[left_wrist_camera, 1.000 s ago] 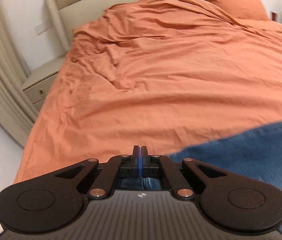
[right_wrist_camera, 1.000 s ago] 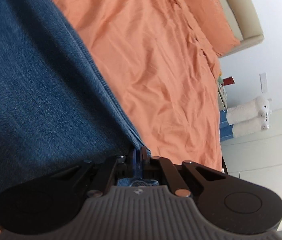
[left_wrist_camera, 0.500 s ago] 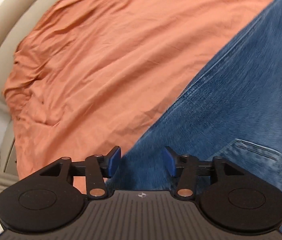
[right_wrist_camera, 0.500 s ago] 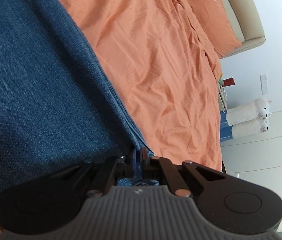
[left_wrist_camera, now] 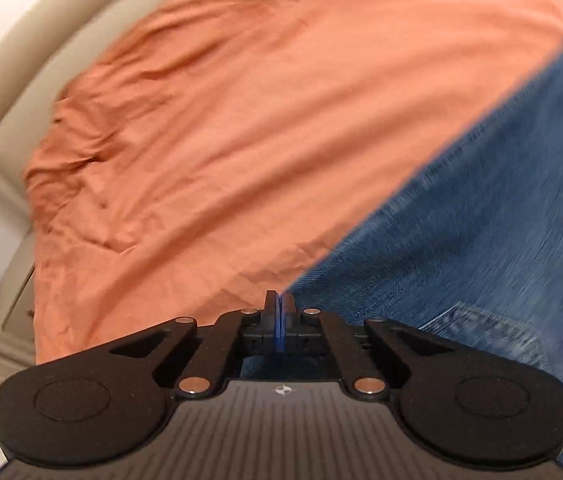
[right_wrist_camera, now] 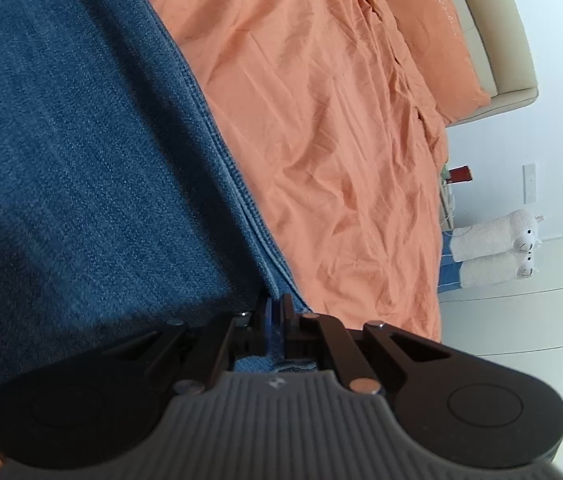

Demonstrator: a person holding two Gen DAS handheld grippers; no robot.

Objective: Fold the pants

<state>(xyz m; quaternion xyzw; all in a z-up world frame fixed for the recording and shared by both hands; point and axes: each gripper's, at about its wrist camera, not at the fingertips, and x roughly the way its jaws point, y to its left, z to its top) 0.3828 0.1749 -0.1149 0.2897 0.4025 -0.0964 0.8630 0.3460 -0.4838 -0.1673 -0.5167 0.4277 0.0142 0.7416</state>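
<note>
The pants (right_wrist_camera: 81,140), blue denim, lie on the orange bedsheet (right_wrist_camera: 321,128); in my right view they fill the left half of the frame, their stitched side seam running diagonally down to my tool, and in my left view they take the lower right, a back pocket (left_wrist_camera: 489,332) showing just beside the tool.

My right tool (right_wrist_camera: 276,312) is pinched narrow on the seam edge of the denim. My left tool (left_wrist_camera: 280,312) has its pads pressed together at the denim's border; whether cloth sits between them I cannot tell, since the edge is blurred there.

My worry: if the left tool has missed the cloth, only one corner lifts and the fold skews. Denim is heavy, so a shallow bite on the seam could slip. I could also pinch the sheet with it and drag wrinkles under the fold.

Around: a pillow (right_wrist_camera: 433,40) and headboard (right_wrist_camera: 493,40) at upper right, plush toys (right_wrist_camera: 497,252) and white cabinets (right_wrist_camera: 521,360) at right. Nothing stands on the sheet ahead.
</note>
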